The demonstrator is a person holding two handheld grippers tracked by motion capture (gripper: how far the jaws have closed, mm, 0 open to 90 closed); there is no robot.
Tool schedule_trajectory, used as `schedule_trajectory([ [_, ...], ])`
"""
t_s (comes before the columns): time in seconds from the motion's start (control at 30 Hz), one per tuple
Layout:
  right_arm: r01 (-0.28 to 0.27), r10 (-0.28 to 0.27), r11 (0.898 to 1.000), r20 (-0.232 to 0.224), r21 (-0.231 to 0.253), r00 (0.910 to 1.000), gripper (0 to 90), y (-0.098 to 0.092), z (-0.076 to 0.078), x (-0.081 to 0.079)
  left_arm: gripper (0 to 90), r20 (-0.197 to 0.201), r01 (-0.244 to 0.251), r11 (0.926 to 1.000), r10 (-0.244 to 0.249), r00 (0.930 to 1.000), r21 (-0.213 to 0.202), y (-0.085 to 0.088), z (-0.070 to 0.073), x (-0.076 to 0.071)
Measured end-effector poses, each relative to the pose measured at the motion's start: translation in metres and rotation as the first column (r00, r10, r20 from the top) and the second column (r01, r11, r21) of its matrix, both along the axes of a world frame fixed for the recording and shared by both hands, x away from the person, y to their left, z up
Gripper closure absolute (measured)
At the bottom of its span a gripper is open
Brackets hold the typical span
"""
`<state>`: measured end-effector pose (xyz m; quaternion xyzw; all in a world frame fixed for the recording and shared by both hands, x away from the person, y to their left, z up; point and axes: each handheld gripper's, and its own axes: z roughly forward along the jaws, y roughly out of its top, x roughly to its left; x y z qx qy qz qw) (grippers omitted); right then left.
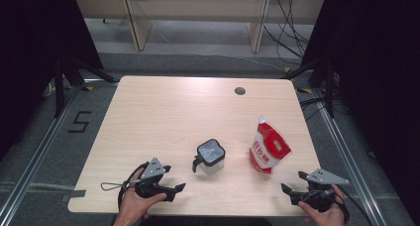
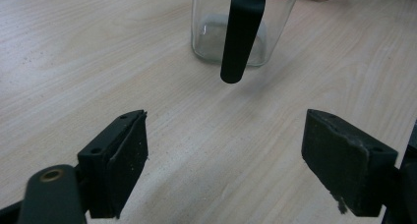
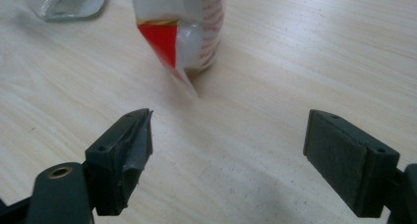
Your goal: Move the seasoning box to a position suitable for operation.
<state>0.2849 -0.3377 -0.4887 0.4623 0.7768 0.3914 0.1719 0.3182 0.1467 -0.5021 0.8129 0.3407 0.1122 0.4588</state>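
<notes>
Clear square glass jar with black lid and black handle (image 1: 211, 156) stands upright at the near-centre of the light wooden table (image 1: 163, 117); the red-and-white plastic refill pouch (image 1: 268, 147) stands just to its right. Left gripper (image 1: 174, 191) faces the handle, jaws apart, empty. Right gripper (image 1: 291, 192) faces the pouch, jaws apart, empty. Judged status: nothing grasped, lid on; every handling step remains.

Even overhead light — soft shadows, dark surround.
</notes>
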Motion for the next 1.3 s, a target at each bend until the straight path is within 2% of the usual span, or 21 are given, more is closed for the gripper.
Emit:
schedule_trajectory([
  [0.03,-0.003,0.003,1.0,0.003,-0.005,1.0,19.5,0.0,0.0,-0.001,17.0,0.007,0.014,0.9994,-0.014,0.9999,0.03,0.002,0.001,0.001],
  [0.07,-0.021,0.023,0.999,0.044,-0.043,0.9988,19.3,-0.001,0.0,-0.001,17.0,0.001,0.016,0.9994,-0.016,0.9999,0.031,0.002,0.001,0.001],
  [0.17,-0.021,0.023,0.999,0.05,-0.046,0.9985,19.3,0.0,0.0,-0.002,17.0,0.0,0.005,0.9999,-0.005,1.0,0.014,0.0,0.0,0.0],
  [0.2,-0.012,0.013,1.0,0.021,-0.026,0.9997,19.3,0.003,0.0,-0.005,17.0,0.006,-0.001,1.0,0.001,1.0,-0.005,-0.001,0.0,0.0],
  [0.27,-0.013,0.013,0.999,0.012,-0.034,0.9998,19.5,0.004,0.0,-0.005,17.0,0.007,0.0,1.0,0.0,1.0,-0.005,-0.001,0.0,0.0],
  [0.3,-0.013,0.013,1.0,0.015,-0.029,0.9998,19.6,0.004,-0.001,-0.005,17.0,0.007,0.0,1.0,0.0,1.0,-0.005,-0.001,0.0,0.0],
  [0.33,-0.03,0.033,0.998,0.047,-0.063,0.9983,19.5,0.002,0.0,-0.003,17.0,0.004,-0.001,1.0,0.001,1.0,-0.002,-0.001,0.0,0.0],
  [0.43,-0.03,0.033,0.998,0.051,-0.063,0.9981,19.6,0.002,0.0,-0.003,17.0,0.006,-0.001,0.9999,0.001,1.0,0.015,0.001,0.001,0.001],
  [0.53,-0.007,0.008,0.999,0.012,-0.039,0.9999,19.9,0.005,0.001,-0.006,16.9,-0.004,-0.013,0.9999,0.013,0.9999,-0.003,-0.001,0.001,0.0],
  [0.7,-0.02,0.022,0.999,0.034,-0.036,0.9992,21.8,0.006,0.001,-0.007,17.0,-0.006,-0.013,0.9997,0.013,0.9999,-0.022,-0.005,0.001,-0.001],
  [0.77,-0.02,0.021,0.999,0.034,-0.034,0.9992,21.9,0.006,0.001,-0.007,16.9,-0.01,-0.002,0.9999,0.002,0.9999,-0.012,-0.006,0.003,-0.001],
  [0.8,-0.032,0.036,0.998,0.061,-0.058,0.9975,22.1,0.005,0.002,-0.007,17.0,-0.002,-0.007,0.9995,0.007,1.0,-0.029,-0.008,0.003,-0.001],
  [0.83,-0.044,0.045,0.998,0.047,-0.04,0.9979,22.2,0.006,0.002,-0.008,17.3,0.004,-0.004,0.9993,0.004,1.0,-0.036,-0.009,0.004,0.0],
  [0.9,-0.035,0.039,0.998,0.067,-0.052,0.997,22.8,0.008,0.002,-0.01,18.2,0.011,-0.009,0.9988,0.009,0.9999,-0.048,-0.012,0.004,0.001],
  [0.93,-0.035,0.039,0.998,0.067,-0.052,0.997,22.8,0.008,0.002,-0.01,18.2,0.014,-0.002,0.999,0.003,0.9999,-0.044,-0.014,0.005,0.003],
  [0.97,-0.015,0.016,1.0,0.029,-0.02,0.9995,23.0,0.012,0.003,-0.013,18.8,0.019,-0.002,0.9985,0.003,0.9998,-0.055,-0.015,0.005,0.004],
  [1.0,-0.051,0.053,0.998,0.049,-0.031,0.9974,23.4,0.01,0.002,-0.01,19.9,0.035,0.011,0.9992,-0.009,0.9994,-0.04,-0.015,0.006,0.006],
  [1.03,-0.044,0.047,0.998,0.063,-0.051,0.9969,23.5,0.01,0.002,-0.01,21.1,0.032,0.001,0.9987,0.001,0.9995,-0.051,-0.016,0.006,0.008],
  [1.07,-0.043,0.045,0.998,0.048,-0.039,0.9978,23.9,0.011,0.003,-0.011,23.1,0.025,-0.014,0.9975,0.016,0.9996,-0.069,-0.019,0.006,0.009],
  [1.23,-0.054,0.057,0.997,0.054,-0.046,0.9969,23.9,0.01,0.002,-0.01,28.3,0.067,0.027,0.9982,-0.024,0.9975,-0.054,-0.031,0.006,0.017],
  [1.3,-0.025,0.025,0.999,0.029,-0.026,0.9993,23.9,0.013,0.002,-0.013,29.0,0.069,0.032,0.9985,-0.029,0.9972,-0.044,-0.033,0.006,0.018],
])
